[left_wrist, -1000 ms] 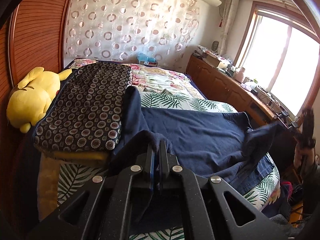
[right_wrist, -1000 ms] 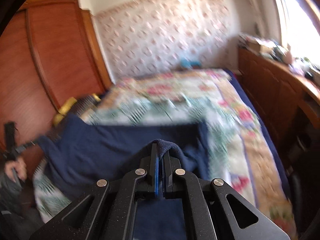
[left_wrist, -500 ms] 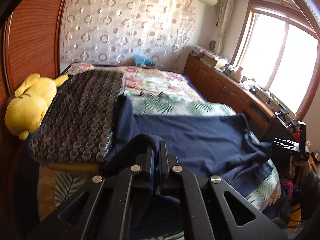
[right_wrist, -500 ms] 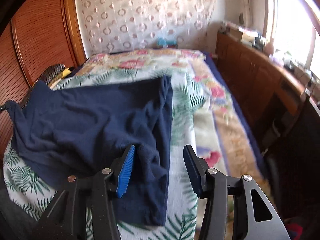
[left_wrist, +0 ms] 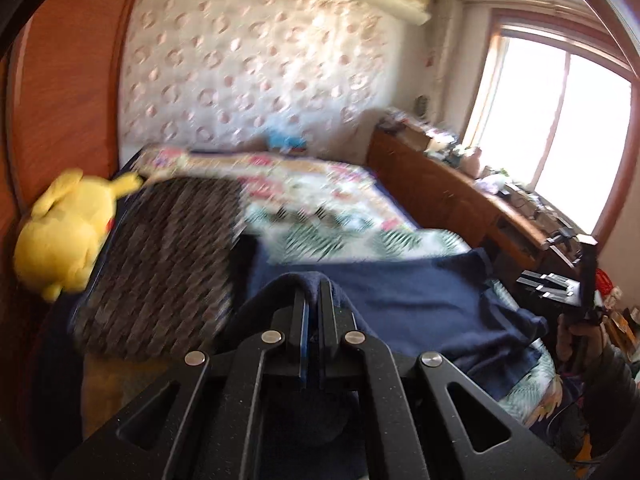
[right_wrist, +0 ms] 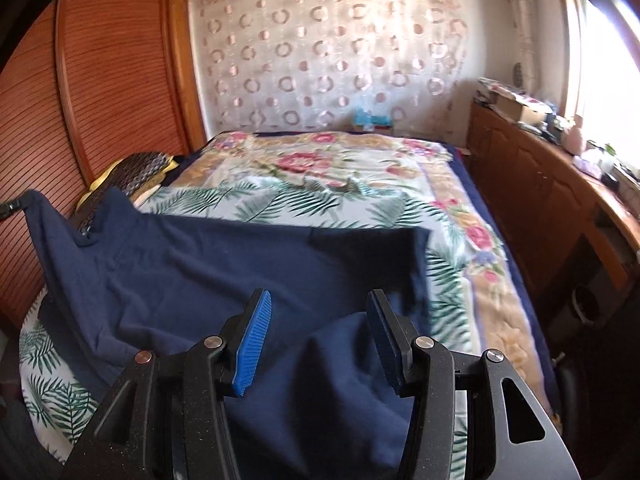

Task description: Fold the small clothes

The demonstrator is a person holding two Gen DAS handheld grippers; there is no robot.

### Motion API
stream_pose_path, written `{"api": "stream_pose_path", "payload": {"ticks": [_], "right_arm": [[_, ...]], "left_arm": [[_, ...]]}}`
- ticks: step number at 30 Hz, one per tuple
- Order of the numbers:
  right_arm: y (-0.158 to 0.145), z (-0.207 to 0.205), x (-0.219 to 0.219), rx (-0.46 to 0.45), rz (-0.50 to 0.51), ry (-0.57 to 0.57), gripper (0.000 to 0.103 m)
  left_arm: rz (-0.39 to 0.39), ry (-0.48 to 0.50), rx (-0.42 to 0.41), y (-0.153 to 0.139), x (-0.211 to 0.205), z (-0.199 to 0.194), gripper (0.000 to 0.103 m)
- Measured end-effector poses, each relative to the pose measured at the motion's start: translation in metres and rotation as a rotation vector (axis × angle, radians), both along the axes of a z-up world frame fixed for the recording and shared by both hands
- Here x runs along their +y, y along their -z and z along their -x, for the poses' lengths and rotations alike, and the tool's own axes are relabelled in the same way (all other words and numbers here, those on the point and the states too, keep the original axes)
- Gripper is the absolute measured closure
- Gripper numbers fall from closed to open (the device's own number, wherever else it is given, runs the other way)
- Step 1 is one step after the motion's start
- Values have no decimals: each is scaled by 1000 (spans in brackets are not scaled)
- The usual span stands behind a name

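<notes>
A navy blue garment (right_wrist: 248, 264) lies spread across the near end of the bed, also in the left wrist view (left_wrist: 400, 304). My left gripper (left_wrist: 313, 292) is shut on a bunched edge of the garment and holds that corner lifted. My right gripper (right_wrist: 318, 320) is open and empty, its blue pads (right_wrist: 252, 340) apart just above a folded-over part of the garment near the bed's front edge. The right gripper also shows at the right in the left wrist view (left_wrist: 568, 284).
The bed has a floral and leaf-print cover (right_wrist: 344, 184). A dark patterned pillow (left_wrist: 160, 264) and a yellow plush toy (left_wrist: 64, 232) lie at the left. A wooden cabinet (right_wrist: 540, 200) with clutter runs along the right, under a bright window (left_wrist: 560, 136).
My right gripper let go of the garment, opened, and now hovers over it. My left gripper kept its hold and lifted and tilted its view; the garment lies flatter.
</notes>
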State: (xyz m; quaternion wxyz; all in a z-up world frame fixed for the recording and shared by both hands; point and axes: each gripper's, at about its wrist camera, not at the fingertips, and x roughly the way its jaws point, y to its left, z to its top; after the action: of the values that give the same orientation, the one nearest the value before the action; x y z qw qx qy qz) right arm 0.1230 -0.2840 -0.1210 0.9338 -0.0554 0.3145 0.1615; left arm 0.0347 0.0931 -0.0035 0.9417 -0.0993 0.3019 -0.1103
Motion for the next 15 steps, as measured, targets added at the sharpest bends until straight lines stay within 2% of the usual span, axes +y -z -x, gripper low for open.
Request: {"api": "stream_pose_path", "payload": {"ticks": [4,10,15], "right_arm": [[11,-8,6,19,11,-15,51],[11,-14,13,49,-5,-64,51],[8,1,29,74,-10,-133,51]], "left_arm": [[-18,-68,117,47,28,21,99],[-15,-112,199,84,45,32,99],[-77,-113,200,90,37,34,75]]}}
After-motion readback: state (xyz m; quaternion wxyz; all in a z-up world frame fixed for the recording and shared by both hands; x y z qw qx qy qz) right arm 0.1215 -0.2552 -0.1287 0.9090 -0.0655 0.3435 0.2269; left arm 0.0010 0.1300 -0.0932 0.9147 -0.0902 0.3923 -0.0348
